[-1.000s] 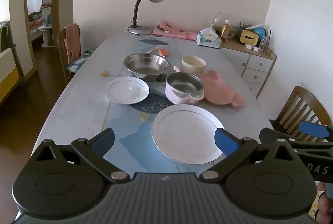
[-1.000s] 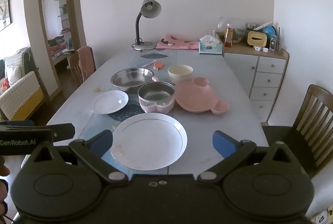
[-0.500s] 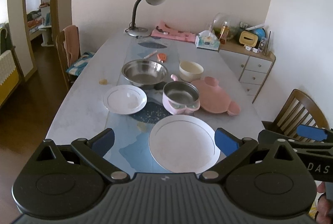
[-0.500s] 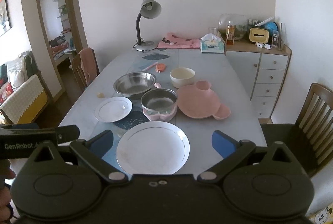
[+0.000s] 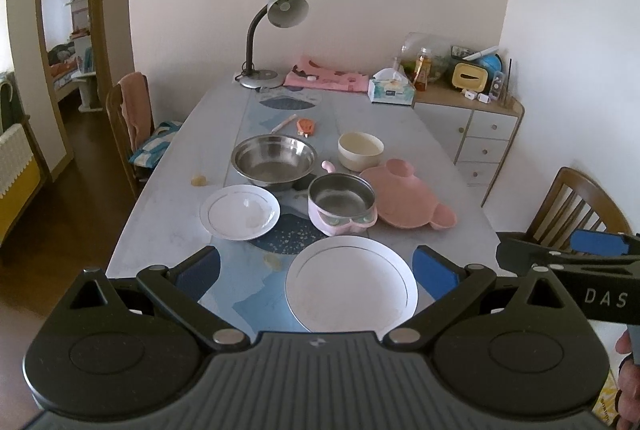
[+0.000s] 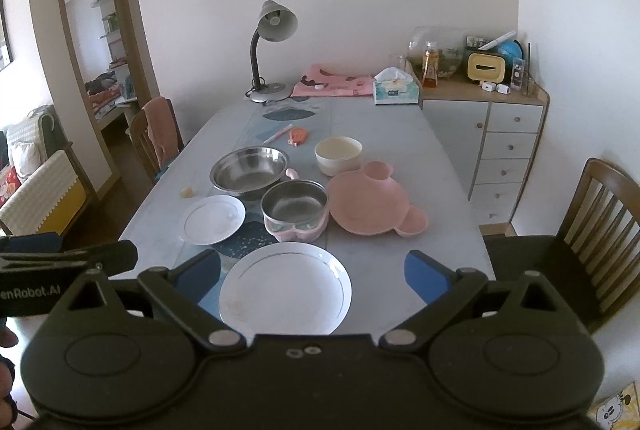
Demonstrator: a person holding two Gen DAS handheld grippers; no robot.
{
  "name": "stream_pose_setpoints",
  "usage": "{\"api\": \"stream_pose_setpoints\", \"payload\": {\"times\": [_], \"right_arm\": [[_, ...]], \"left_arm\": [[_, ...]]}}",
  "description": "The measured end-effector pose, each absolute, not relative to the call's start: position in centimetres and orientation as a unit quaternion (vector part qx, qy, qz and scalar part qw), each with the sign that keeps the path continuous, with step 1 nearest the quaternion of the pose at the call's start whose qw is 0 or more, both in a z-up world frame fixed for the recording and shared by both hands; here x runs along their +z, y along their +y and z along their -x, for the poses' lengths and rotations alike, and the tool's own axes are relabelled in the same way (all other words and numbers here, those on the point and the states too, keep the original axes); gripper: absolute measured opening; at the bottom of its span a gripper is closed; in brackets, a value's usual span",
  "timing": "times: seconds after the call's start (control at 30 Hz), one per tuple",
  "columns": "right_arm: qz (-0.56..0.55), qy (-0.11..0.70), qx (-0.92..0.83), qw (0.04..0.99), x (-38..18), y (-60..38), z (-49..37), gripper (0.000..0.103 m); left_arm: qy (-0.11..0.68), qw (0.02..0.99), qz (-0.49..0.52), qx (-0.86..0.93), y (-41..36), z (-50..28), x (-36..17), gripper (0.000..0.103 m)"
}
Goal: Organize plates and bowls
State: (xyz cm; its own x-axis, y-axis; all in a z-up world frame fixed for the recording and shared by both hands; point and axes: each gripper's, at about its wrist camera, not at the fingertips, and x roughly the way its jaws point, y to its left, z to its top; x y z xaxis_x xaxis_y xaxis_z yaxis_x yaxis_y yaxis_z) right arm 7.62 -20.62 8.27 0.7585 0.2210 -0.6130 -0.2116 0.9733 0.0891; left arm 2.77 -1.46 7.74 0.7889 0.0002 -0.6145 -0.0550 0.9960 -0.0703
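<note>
Two tools spread wide and empty, left tool (image 5: 316, 266), right tool (image 6: 312, 268), large white plate (image 5: 351, 283) on the table just ahead of both

Left hand-held gripper (image 5: 316, 268) hangs wide apart above the large white plate (image 5: 351, 283) on the table (image 5: 160, 214)

Two white plates (image 5: 351, 284), a pink bear-shaped plate (image 5: 404, 196), a cream bowl (image 5: 360, 150), blue-padded fingers (image 5: 434, 272).
</note>
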Motion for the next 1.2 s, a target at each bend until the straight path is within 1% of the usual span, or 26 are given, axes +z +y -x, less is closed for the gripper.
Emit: {"api": "stream_pose_setpoints", "payload": {"times": [0.33, 1.2], "right_arm": [[-0.019, 0.333, 0.118, 0.936, 8.47, -20.99, -7.49, 0.097], [-0.019, 0.340, 0.114, 0.933, 8.19, -20.89, -7.69, 0.097]], "left_arm": [[0.325, 0.945, 0.038, 0.015, -1.91, -2.53, 7.86, 0.103], [0.336, 0.940, 0.056, 0.009, -0.98, -3.34, 7.45, 0.103]]}}
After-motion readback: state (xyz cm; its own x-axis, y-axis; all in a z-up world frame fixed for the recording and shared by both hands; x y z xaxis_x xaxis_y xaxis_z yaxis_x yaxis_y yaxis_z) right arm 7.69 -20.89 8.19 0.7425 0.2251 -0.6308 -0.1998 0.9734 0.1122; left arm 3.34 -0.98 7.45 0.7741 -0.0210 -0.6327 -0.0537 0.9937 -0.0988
